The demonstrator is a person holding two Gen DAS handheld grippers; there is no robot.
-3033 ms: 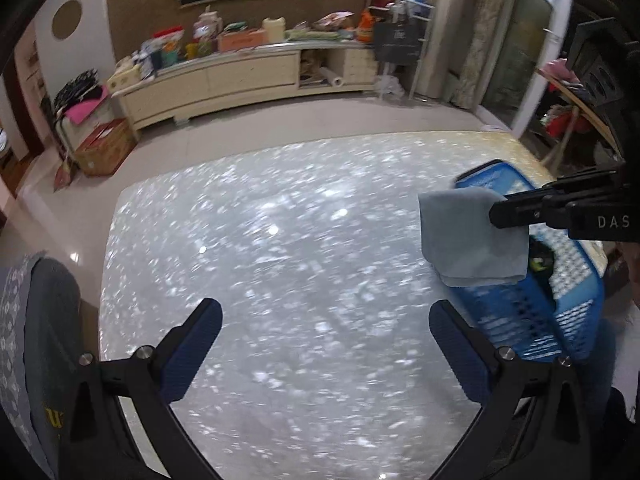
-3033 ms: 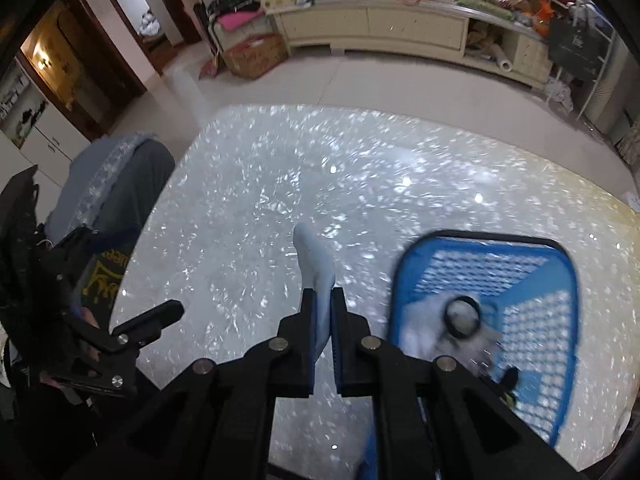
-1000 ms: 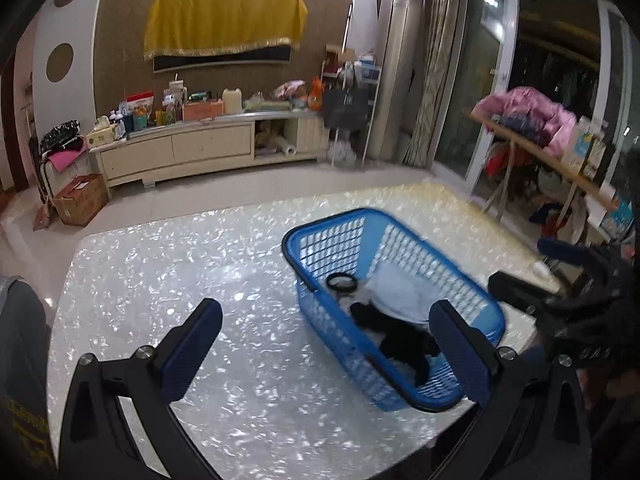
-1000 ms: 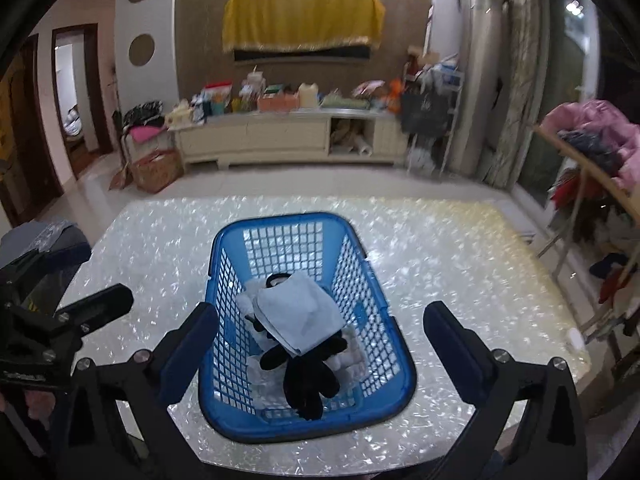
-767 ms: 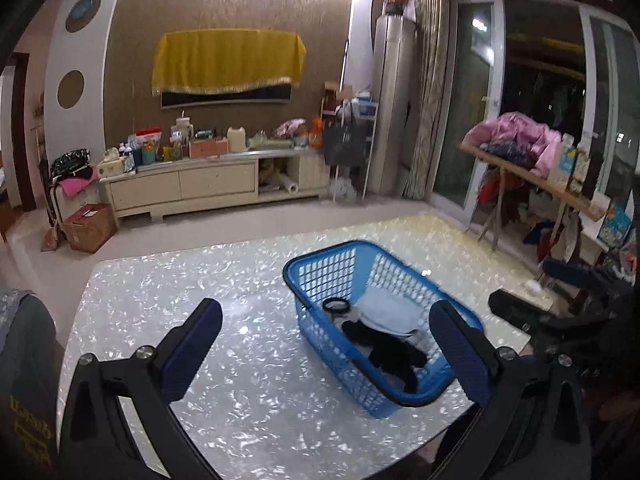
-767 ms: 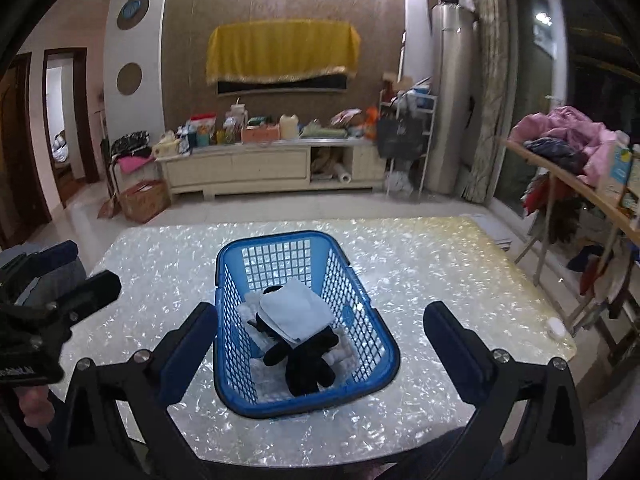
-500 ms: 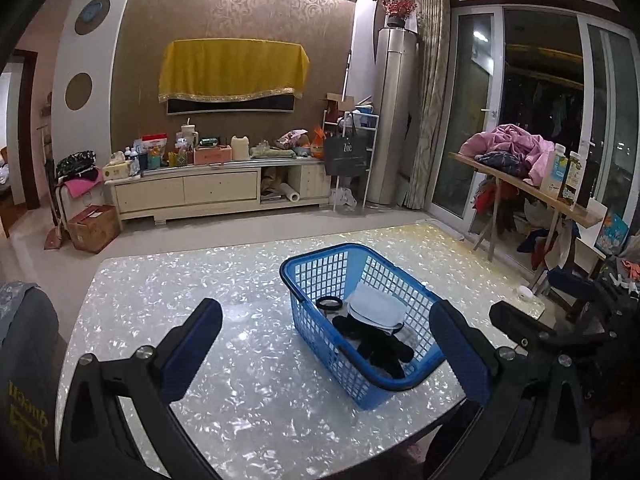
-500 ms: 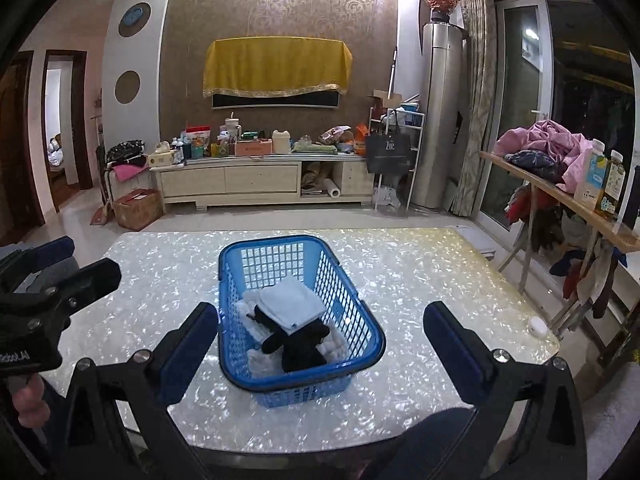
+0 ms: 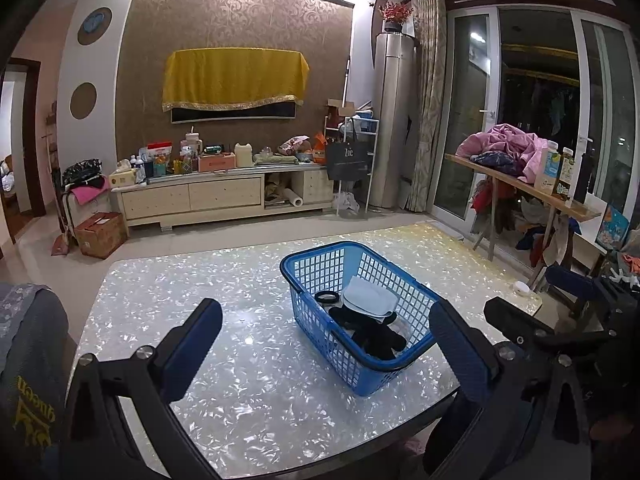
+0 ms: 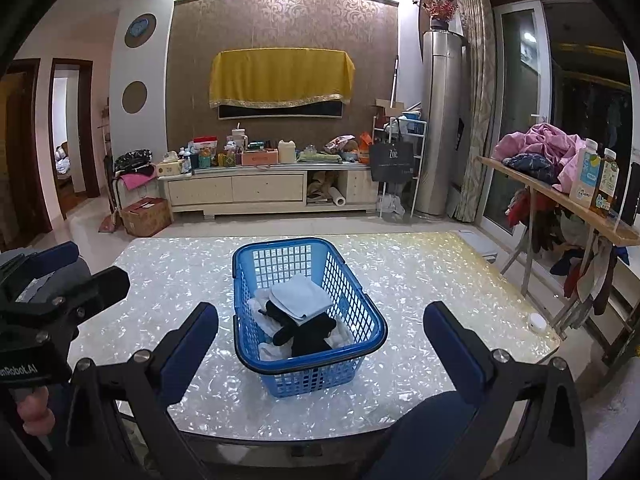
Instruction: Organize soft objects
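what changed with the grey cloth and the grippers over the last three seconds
The right gripper let go of the grey cloth, which now lies folded on the dark item in the blue basket. Both it and the left gripper drew back from the table, fingers open. The basket stayed in place.

The left gripper (image 9: pixel 326 344) is held level with its jaws spread wide and nothing between them. The right gripper (image 10: pixel 320 344) is spread just as wide and empty too, held level beside it on the right. A hand (image 10: pixel 34 410) shows under the left gripper, wrapped round its grip.
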